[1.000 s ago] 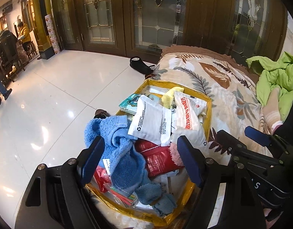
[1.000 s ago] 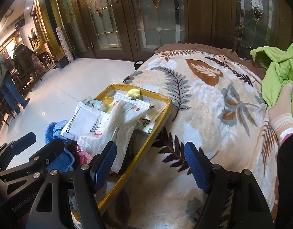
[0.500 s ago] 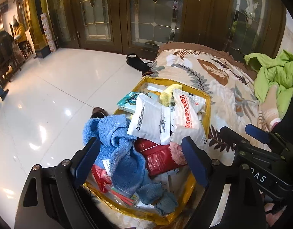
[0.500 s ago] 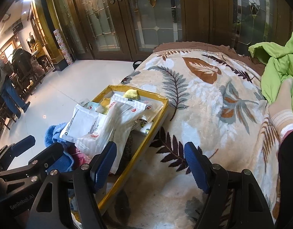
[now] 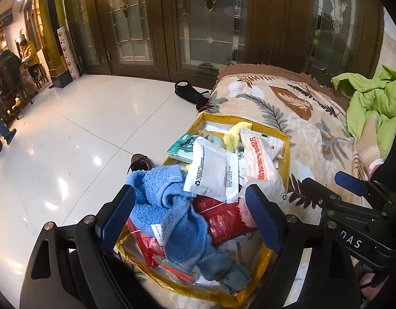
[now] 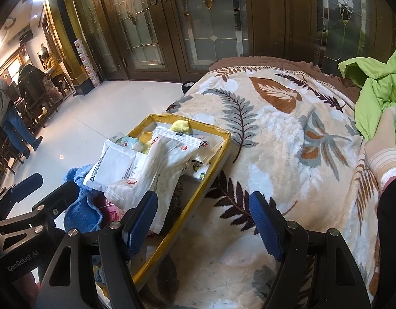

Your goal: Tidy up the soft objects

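- A glossy white tiled floor [image 5: 69, 134] is stretching toward tall dark wooden doors [image 5: 172, 25] with leaded glass and gold trim; people are sitting and standing at the far left of the hall.
- A cream blanket with a leaf print [image 6: 275, 134] is covering the bed or couch, with a lime-green quilt [image 6: 378, 90] bunching at its far right edge.
- A yellow-rimmed tray [image 5: 285, 159] is lying on the blanket's left edge, piled with soft goods.
- A blue towel [image 5: 172, 206] is draping over the near end of the tray, spilling past the rim.
- A white plastic pouch [image 5: 211, 175] with a recycling mark and small print too fine to read is resting on top of the pile; beside it a white packet with red Chinese lettering [image 5: 262, 159] is leaning toward the tray's right wall.
- A red packet [image 5: 223, 219] is lying under them, and a small yellow cloth [image 6: 181, 125] is sitting at the far end.
- The left gripper [image 5: 190, 221] is hovering over the towel and red packet with its blue pads spread wide, holding nothing.
- The right gripper [image 6: 203, 221] is hanging over the tray's right rim and the blanket, likewise spread wide and holding nothing.
- The right-wrist view is showing "GenRobot.AI" printed on the left gripper's body; the left-wrist view is showing partial letters "DAS" on the right one.
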A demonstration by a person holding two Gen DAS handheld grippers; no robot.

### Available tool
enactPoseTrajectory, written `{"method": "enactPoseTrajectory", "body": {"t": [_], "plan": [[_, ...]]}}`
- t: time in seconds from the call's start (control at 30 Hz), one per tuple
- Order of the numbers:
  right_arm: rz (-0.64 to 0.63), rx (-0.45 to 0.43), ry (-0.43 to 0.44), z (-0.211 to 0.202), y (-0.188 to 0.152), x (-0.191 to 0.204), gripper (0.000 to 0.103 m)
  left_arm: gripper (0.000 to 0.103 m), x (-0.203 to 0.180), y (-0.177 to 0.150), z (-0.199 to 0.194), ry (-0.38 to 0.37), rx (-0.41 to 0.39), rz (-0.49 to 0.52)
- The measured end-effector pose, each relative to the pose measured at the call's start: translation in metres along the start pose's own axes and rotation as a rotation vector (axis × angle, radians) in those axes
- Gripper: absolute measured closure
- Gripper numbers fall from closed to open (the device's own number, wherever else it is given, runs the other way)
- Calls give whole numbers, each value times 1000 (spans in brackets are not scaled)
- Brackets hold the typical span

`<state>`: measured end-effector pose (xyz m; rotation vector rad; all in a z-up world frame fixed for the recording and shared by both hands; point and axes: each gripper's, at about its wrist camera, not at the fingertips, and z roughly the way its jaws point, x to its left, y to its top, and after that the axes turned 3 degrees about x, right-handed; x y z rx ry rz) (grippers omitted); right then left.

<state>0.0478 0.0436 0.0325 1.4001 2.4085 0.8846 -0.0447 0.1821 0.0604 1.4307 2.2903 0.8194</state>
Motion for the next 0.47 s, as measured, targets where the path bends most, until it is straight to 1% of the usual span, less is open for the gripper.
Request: {"method": "enactPoseTrajectory", "body": {"t": [0.17,0.3,0.37,0.47], "plan": [[8,7,1,0,0,-1,28,15,-2,0,0,-11,-9,10],[7,2,2,1,-1,-2,28,15,-2,-2,-3,-12,-32,15],[8,1,4,0,-1,-2,28,15,0,-1,-3,-22,-31,8],[12,3,6,0,-1,-4,28,15,1,-1,-1,-17,-26,5]]}}
